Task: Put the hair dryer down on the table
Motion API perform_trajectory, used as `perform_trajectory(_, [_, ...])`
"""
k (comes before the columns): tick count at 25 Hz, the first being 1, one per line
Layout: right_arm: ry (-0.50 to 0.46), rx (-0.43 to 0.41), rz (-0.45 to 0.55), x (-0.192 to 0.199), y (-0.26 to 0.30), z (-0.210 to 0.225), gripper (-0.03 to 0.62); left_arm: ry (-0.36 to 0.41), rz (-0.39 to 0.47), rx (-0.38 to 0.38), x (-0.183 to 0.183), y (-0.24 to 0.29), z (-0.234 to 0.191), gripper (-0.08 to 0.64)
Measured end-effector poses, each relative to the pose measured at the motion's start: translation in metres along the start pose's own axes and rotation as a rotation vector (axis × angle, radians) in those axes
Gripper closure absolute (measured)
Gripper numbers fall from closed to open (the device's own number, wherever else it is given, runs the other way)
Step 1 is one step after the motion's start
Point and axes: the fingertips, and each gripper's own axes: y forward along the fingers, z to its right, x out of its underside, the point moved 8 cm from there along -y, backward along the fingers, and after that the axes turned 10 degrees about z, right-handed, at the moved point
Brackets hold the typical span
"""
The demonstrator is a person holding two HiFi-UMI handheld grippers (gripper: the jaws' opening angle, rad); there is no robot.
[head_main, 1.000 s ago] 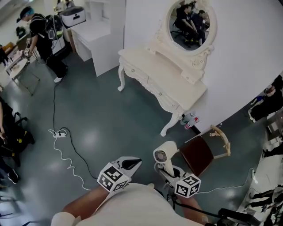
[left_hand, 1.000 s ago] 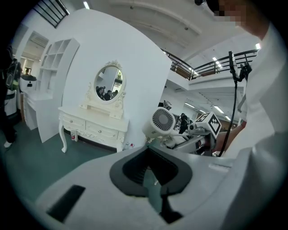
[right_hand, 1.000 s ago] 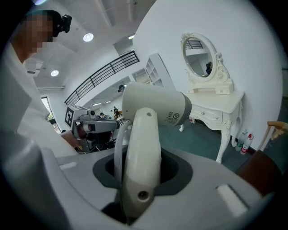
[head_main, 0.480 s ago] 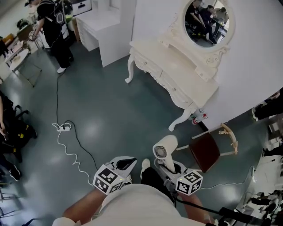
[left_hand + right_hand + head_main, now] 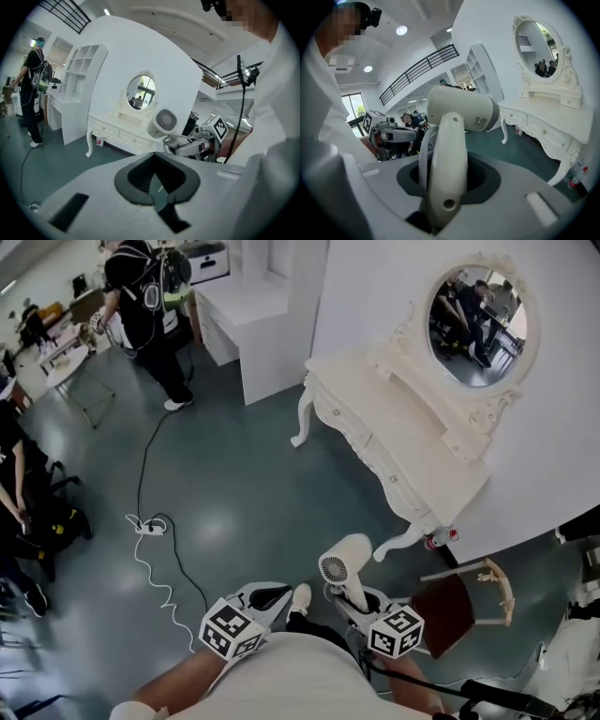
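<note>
A cream hair dryer [image 5: 342,570] stands upright in my right gripper [image 5: 361,604], which is shut on its handle. In the right gripper view the handle [image 5: 447,159] runs up between the jaws and the barrel [image 5: 461,110] lies across the top. My left gripper [image 5: 267,596] is low and to the left of it, shut with nothing held. In the left gripper view the left gripper [image 5: 157,185] faces the dryer's rear grille [image 5: 165,121] and the right gripper [image 5: 187,143]. The white dressing table [image 5: 403,442] with an oval mirror [image 5: 478,320] stands ahead against the wall.
A wooden chair [image 5: 459,601] with a dark red seat stands right of the grippers. A power strip [image 5: 145,526] and cable lie on the floor at left. A person [image 5: 150,306] stands at the far left by a white cabinet [image 5: 253,324]. Bottles [image 5: 442,540] sit under the table.
The view has moved forward and turned: the dressing table and mirror sit further right and the chair has slid toward the lower right. Both grippers keep their pose, the dryer still held.
</note>
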Motion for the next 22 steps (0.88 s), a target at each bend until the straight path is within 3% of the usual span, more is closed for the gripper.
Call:
perform_trajectory(9, [-0.129,-0.077,0.025,-0.103,0.057,0.088,0.456,0.122,0.017,0.011,-0.088,0.102,-0.052,0.558])
perform_trajectory(16, [-0.078,-0.032,0.012,-0.131,0.085,0.150,0.456,0.083,-0.018,0.042,-0.112,0.164,-0.085,0.558])
perform_trajectory(22, [-0.039,0.010,0.000,-0.143,0.120,0.195,0.456,0.059,-0.047,0.063,-0.121,0.201,-0.137,0.558])
